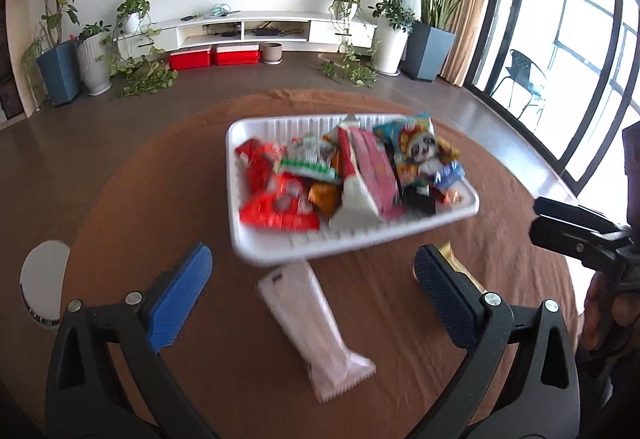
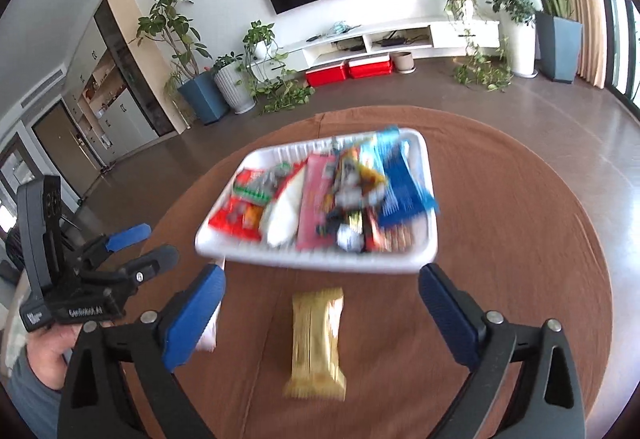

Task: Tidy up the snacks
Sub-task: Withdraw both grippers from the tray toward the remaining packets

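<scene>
A white tray [image 1: 276,253] [image 2: 288,259] heaped with several snack packets sits on the round brown-clothed table [image 1: 132,199]. Among them are red packets [image 1: 276,205], a pink box [image 1: 374,169] and a blue packet [image 2: 400,187]. My left gripper [image 1: 312,255] is open above a long white packet [image 1: 312,327] that lies on the cloth just in front of the tray, and nothing is between its pads. My right gripper [image 2: 323,271] is open above a gold packet [image 2: 318,343] lying on the cloth, without touching it. Both views are blurred.
The two packets lie side by side, the white packet [image 2: 210,335] left of the gold one. The left gripper [image 2: 148,243] and the hand holding it show in the right wrist view. A white round object [image 1: 44,279] sits beyond the table's left edge. Plants and a TV console stand far behind.
</scene>
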Motion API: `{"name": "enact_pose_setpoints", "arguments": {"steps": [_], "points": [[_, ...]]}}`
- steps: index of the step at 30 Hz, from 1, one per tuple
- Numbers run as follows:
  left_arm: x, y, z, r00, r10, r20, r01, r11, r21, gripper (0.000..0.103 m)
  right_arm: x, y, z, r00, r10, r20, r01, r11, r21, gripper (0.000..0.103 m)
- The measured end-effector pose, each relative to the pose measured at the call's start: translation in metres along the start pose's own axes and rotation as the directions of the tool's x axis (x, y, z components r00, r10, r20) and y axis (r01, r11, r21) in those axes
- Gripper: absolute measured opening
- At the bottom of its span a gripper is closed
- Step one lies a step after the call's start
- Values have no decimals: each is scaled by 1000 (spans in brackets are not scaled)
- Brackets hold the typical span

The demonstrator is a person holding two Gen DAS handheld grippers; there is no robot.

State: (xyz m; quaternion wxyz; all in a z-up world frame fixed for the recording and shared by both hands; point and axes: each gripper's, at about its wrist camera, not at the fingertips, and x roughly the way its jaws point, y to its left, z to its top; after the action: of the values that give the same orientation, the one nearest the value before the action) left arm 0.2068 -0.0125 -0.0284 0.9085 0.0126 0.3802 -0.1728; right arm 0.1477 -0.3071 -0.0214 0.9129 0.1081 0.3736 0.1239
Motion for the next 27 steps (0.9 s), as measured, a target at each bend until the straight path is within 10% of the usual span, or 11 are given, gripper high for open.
{"name": "enact_pose_setpoints", "arguments": {"steps": [12, 27], "points": [[-47, -8, -115, 998, -3, -66, -3, 996, -93, 103, -27, 23, -83, 996, -77, -53, 80, 995, 52, 100], [-50, -8, -98, 994, 55, -90, -62, 994, -85, 103, -31, 42, -87, 986, -153, -61, 153, 988, -1, 100]]}}
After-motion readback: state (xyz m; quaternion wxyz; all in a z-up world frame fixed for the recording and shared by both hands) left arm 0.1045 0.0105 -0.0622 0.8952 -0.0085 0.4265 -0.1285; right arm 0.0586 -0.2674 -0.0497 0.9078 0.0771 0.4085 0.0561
